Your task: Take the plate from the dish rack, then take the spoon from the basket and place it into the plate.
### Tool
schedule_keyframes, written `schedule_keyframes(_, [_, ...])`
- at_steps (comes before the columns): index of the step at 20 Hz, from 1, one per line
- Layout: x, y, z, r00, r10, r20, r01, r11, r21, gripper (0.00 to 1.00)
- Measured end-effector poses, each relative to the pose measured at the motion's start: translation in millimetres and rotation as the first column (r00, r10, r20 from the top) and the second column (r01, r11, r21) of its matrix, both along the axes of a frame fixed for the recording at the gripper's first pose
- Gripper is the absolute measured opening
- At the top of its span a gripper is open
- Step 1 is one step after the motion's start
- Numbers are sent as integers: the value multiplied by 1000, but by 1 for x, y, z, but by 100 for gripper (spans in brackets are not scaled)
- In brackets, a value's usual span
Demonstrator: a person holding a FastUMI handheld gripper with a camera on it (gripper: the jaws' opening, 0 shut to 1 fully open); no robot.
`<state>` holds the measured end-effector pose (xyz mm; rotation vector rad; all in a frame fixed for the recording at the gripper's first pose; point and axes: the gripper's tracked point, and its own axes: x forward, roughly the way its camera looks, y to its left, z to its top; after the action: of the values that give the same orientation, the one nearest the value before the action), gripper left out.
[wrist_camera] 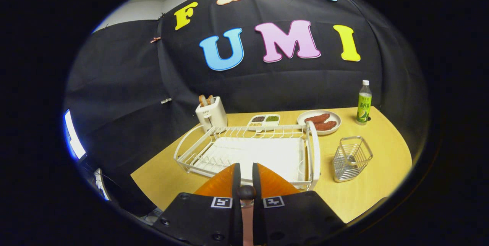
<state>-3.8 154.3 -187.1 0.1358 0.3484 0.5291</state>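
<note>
My gripper hovers over the near edge of the white wire dish rack, whose white tray holds no plate. The fingers stand nearly together. A slim pinkish spoon with a dark rounded end is clamped in the narrow gap between them, running back toward me. The wire basket stands on the wooden table to the right of the rack, beyond the fingers, and looks empty.
Behind the rack stand a white toaster with bread, a divided white dish and a white plate with reddish-brown food. A green bottle stands at the far right. The table's edge runs just left of the rack.
</note>
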Motion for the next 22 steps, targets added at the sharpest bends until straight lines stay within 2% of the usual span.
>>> schedule_keyframes(8, [22,-2,-35,999,-25,-23,24,999,-27,14])
schedule_keyframes(15, [18,-8,-43,999,-20,-45,19,999,-41,17])
schedule_keyframes(21, [11,-36,-55,994,-45,-96,37,995,-89,40])
schedule_keyframes(22, [14,-38,-51,994,-51,-93,43,995,-88,49])
